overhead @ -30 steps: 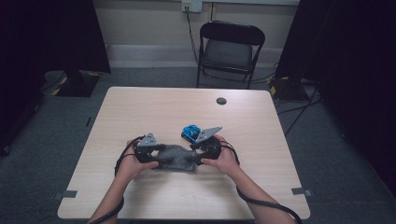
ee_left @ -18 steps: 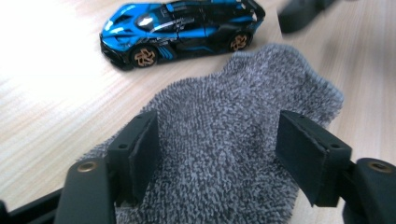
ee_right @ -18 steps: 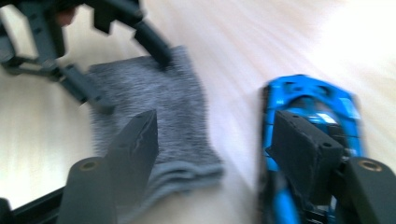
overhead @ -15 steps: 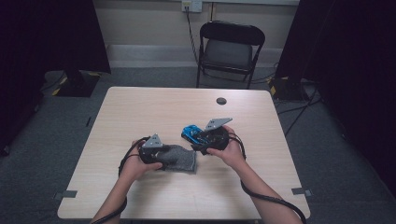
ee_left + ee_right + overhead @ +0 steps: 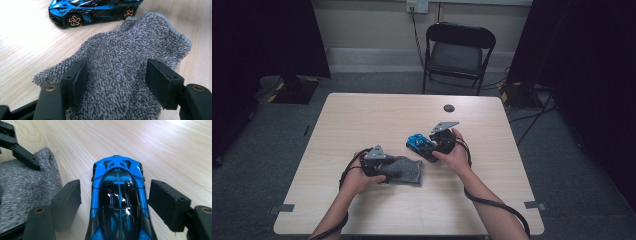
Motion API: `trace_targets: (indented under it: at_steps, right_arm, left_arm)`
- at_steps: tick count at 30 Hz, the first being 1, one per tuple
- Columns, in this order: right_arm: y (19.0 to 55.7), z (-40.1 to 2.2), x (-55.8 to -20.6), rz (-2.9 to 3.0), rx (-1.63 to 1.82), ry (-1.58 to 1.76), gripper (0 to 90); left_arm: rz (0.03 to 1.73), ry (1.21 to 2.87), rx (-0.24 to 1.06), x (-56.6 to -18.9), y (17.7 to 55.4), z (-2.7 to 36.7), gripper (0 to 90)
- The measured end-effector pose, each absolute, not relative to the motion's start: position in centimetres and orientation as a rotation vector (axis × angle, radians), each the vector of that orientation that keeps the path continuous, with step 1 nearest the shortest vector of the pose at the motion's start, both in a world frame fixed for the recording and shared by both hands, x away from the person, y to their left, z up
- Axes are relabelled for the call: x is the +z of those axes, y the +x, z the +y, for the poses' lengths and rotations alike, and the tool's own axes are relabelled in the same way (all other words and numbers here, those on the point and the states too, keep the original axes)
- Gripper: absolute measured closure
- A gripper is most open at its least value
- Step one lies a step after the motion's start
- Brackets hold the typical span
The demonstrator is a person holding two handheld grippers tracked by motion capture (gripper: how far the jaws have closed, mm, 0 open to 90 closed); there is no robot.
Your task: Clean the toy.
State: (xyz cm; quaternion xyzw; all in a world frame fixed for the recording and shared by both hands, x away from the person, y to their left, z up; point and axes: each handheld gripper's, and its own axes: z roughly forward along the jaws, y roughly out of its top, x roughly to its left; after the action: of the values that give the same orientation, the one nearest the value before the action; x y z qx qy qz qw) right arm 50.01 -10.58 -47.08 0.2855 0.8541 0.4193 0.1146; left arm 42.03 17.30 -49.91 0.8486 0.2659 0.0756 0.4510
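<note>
A grey fuzzy cloth [image 5: 409, 172] lies on the table in front of the person. My left gripper [image 5: 394, 170] is on its left end. In the left gripper view the cloth [image 5: 140, 37] bunches up between the two pads of my left gripper [image 5: 118, 77], which have closed a little and press it from both sides. A blue and black toy car [image 5: 418, 142] stands just beyond the cloth. My right gripper [image 5: 428, 150] straddles its rear. The car [image 5: 117, 177] sits between the pads of the right gripper [image 5: 117, 203] with a gap on each side; these jaws have just been opening.
The light wooden table [image 5: 362, 115] has a small black round object [image 5: 449, 108] near its far edge. A black folding chair [image 5: 459, 50] stands behind the table. Cables trail from both grippers off the near edge. Dark curtains hang at both sides.
My right gripper has left the cloth's right end and moved a little farther up the table, behind the car. The left hand and the cloth have stayed in place.
</note>
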Motion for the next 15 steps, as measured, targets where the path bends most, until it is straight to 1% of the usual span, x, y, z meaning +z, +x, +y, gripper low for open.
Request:
trace_targets:
  at_steps: [4, 6, 14, 15]
  right_arm:
    - [50.5, -10.0, -47.8, 2.505, 1.201, 0.85, 22.0]
    - [50.8, -9.9, -48.2, 2.516, 1.188, 0.861, 19.2]
    - [51.1, -9.4, -49.1, 2.555, 1.107, 0.862, 20.3]
    - [51.1, -9.3, -49.2, 2.558, 1.106, 0.865, 19.4]
  left_arm:
    - [0.658, 2.098, 0.189, -49.9, 42.0, 17.3, 34.1]
    - [0.659, 2.099, 0.19, -49.9, 42.0, 17.3, 34.1]
    - [0.66, 2.106, 0.192, -49.9, 42.0, 17.2, 35.0]
    - [0.659, 2.108, 0.194, -49.9, 42.0, 17.2, 35.1]
